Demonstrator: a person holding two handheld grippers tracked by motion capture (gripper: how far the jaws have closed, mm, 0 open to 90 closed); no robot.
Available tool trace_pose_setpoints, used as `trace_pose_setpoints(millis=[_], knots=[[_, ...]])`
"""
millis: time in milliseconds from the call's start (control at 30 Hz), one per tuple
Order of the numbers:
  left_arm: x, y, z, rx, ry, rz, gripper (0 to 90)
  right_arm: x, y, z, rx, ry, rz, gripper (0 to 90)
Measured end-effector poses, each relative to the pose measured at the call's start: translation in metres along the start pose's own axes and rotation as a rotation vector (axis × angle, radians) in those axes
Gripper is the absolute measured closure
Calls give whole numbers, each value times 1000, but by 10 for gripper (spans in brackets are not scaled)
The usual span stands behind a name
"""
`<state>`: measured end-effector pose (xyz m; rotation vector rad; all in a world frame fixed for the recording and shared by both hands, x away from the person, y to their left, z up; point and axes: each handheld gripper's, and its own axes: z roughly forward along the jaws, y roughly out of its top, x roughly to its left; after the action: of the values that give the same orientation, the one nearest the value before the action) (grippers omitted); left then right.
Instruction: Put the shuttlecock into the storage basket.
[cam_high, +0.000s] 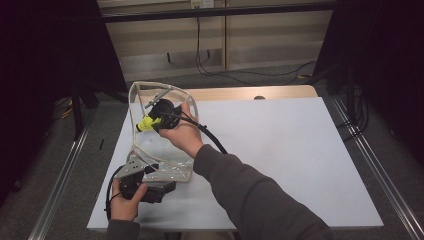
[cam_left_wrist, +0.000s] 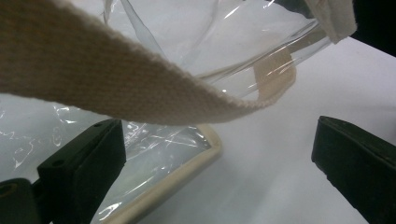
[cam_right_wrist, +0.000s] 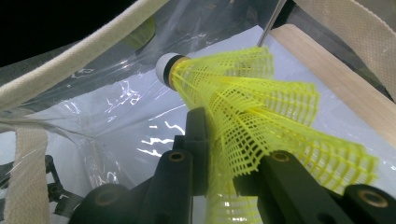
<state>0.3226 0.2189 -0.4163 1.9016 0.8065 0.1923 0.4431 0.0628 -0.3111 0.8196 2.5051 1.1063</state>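
Observation:
A clear plastic bag (cam_high: 159, 152) with beige webbing trim stands on the white table (cam_high: 280, 150) at the left, mouth facing up. My right gripper (cam_high: 153, 121) reaches into the mouth, shut on a yellow mesh shuttlecock (cam_high: 145, 124). In the right gripper view the jaws pinch the shuttlecock's (cam_right_wrist: 252, 107) skirt, with its white cork tip pointing away into the bag (cam_right_wrist: 93, 98). My left gripper (cam_high: 162, 186) lies low at the bag's near bottom corner. In the left gripper view it (cam_left_wrist: 219, 158) stands open, the bag's trimmed edge (cam_left_wrist: 187, 168) between the jaws and a strap (cam_left_wrist: 93, 79) hanging across above.
A wooden strip (cam_high: 250, 93) runs along the table's far edge. Metal rails (cam_high: 375, 165) flank the table on both sides, and cables (cam_high: 220, 70) lie on the floor behind. White tabletop spreads to the right of the bag.

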Motion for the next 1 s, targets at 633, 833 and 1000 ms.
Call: trace_pose_setpoints(millis=[633,833,1000], knots=[[-1,0,0,-6,4,-2,29,5,-4,13,22,-3,6,790],[-1,-1,-1,-4,5,1,29,6,-5,17,26,0,11,790],[0,-1,-1,-7,6,-3,29,8,-5,21,25,4,11,790]])
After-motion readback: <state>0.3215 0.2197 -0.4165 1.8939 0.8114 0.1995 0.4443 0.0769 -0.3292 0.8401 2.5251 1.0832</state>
